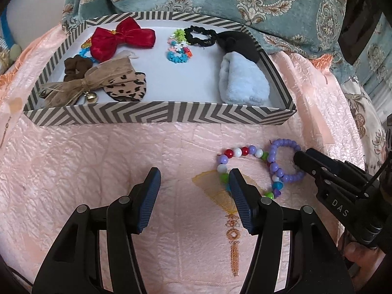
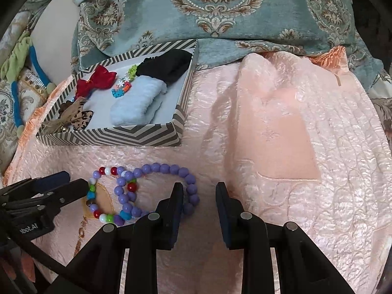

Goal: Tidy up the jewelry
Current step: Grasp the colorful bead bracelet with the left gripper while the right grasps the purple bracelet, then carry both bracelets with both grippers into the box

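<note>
Just at two o'clock of the spread, empty left gripper (image 1: 194,181) lay the beaded bracelets (image 1: 264,164).
Right gripper (image 2: 199,196), narrowly parted and holding nothing, sat nearer, one pad touching the purple bracelet (image 2: 186,183) at nine o'clock.

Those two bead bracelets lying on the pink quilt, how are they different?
The purple bracelet is all one lilac colour; the mixed bracelet alternates red, white, green, blue and purple beads. The purple bracelet lies nearer the right tongs, with one finger at its loop; the mixed bracelet lies by the left tongs. Both are round-bead loops, overlapping, outside the striped box.
</note>
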The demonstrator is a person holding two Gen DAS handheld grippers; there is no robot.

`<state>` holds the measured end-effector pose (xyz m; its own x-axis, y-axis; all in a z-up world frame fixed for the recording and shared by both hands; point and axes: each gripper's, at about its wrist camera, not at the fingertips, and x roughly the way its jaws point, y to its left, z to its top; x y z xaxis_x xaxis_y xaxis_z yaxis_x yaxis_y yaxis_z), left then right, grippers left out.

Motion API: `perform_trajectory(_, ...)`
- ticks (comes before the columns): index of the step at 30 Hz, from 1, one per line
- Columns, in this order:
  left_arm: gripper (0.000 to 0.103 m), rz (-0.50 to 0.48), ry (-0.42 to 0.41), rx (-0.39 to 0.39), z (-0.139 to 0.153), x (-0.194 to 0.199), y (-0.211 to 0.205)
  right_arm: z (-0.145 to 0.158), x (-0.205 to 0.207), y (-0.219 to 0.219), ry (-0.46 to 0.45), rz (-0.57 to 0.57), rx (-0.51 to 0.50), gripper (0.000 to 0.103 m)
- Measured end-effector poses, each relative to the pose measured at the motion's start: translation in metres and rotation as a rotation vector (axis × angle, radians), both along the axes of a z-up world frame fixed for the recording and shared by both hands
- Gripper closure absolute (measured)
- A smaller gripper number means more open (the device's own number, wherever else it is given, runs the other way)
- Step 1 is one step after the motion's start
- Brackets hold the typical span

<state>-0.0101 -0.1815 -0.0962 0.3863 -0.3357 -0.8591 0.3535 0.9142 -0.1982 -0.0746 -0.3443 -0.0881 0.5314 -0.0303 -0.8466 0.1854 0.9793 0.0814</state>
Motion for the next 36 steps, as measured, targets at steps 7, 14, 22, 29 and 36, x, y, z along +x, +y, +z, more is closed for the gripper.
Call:
perform_trajectory(7, 0.045, -0.002, -0.02, 0.021, -0.006, 0.004, -0.013, -0.001, -0.001, -0.003, -0.016, -0.01, 0.045, 0.074)
perform_trajectory(14, 0.077, -0.074, -0.092, 0.055, -0.01, -0.001, -0.028, -0.003, 0.002, -0.006, -0.033, 0.005, 0.085, 0.092)
perform_trajectory(22, 0.095, -0.057, -0.035, -0.028, 0.002, -0.005, -0.007, 0.019, -0.011, -0.014, -0.126, 0.012, 0.301, 0.094)
perform_trajectory(29, 0.095, -0.001, -0.095, -0.095, 0.037, -0.014, 0.029, 0.053, -0.021, 0.005, -0.182, 0.063, 0.331, 0.094)
perform_trajectory(36, 0.095, 0.087, -0.11, -0.148, 0.059, -0.009, 0.067, 0.084, -0.017, 0.022, -0.219, 0.119, 0.314, 0.094)
